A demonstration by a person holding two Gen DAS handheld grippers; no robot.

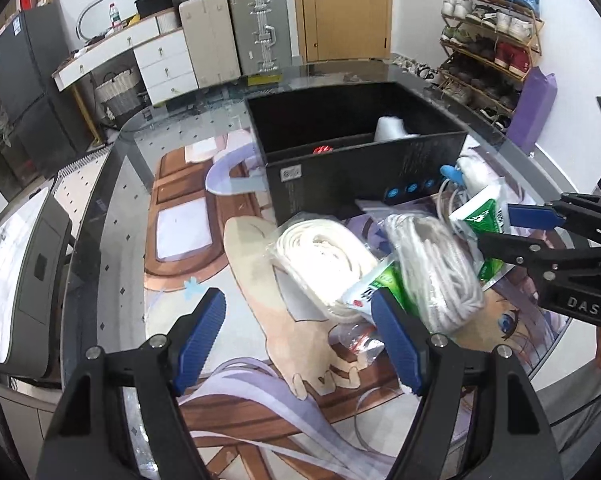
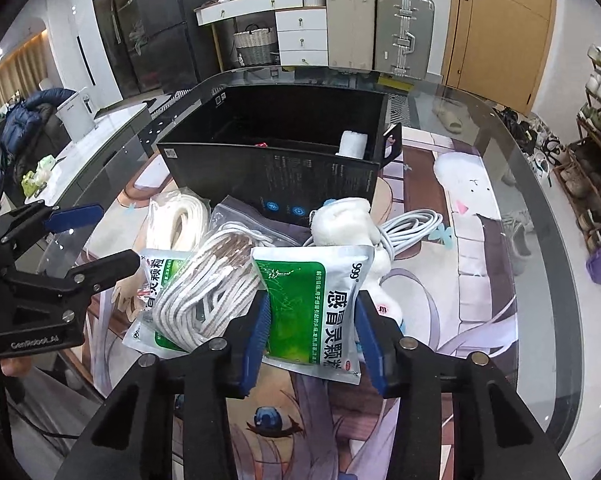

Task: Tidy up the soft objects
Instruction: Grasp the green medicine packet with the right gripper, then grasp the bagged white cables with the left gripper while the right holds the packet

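Behind my jaws on the glass table [image 2: 520, 184] the black box [image 2: 276, 184] holds only a white roll [image 2: 353, 143], while my right gripper [image 2: 312, 332] pinches a green sachet [image 2: 320, 300] from the pile of rope coil [image 2: 204, 296] and plush toy [image 2: 346, 220], left gripper [image 1: 300, 336] gaping empty.

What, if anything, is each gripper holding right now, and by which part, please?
The right gripper pinches a green-and-white medicine sachet across its middle, pads on both side edges. The left gripper stands open, holding nothing.
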